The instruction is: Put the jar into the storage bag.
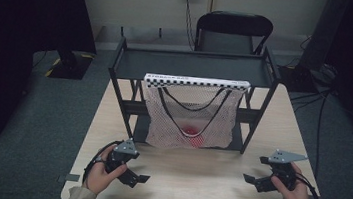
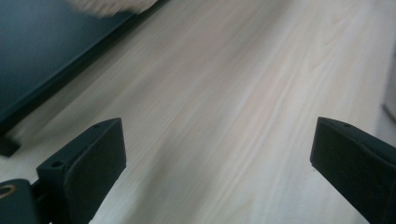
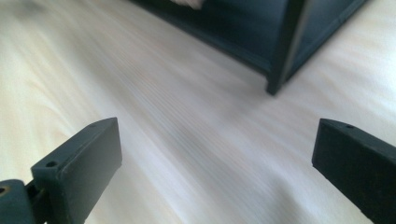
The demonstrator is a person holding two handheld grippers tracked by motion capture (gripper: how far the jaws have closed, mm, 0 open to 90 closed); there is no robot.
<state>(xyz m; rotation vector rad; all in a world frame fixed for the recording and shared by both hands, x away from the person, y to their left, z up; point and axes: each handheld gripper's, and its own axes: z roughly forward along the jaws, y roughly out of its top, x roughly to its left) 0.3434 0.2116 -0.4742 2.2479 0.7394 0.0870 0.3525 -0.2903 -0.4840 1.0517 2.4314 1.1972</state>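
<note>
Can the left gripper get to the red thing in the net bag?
Probably not straight away: the left gripper is open, but the red thing sits inside the mesh bag, whose netting covers it.

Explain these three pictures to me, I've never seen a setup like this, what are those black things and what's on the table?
A person sits at a wooden table holding a hand-operated two-jaw gripper in each hand. The high view looks down from above: the left gripper and right gripper hover near the table's front edge. The other two pictures come from cameras riding on each gripper, looking along its black jaws; both pairs stand wide apart with nothing between them. On the table stands a black metal shelf rack. A mesh bag hangs from its front, with something red inside.
</note>
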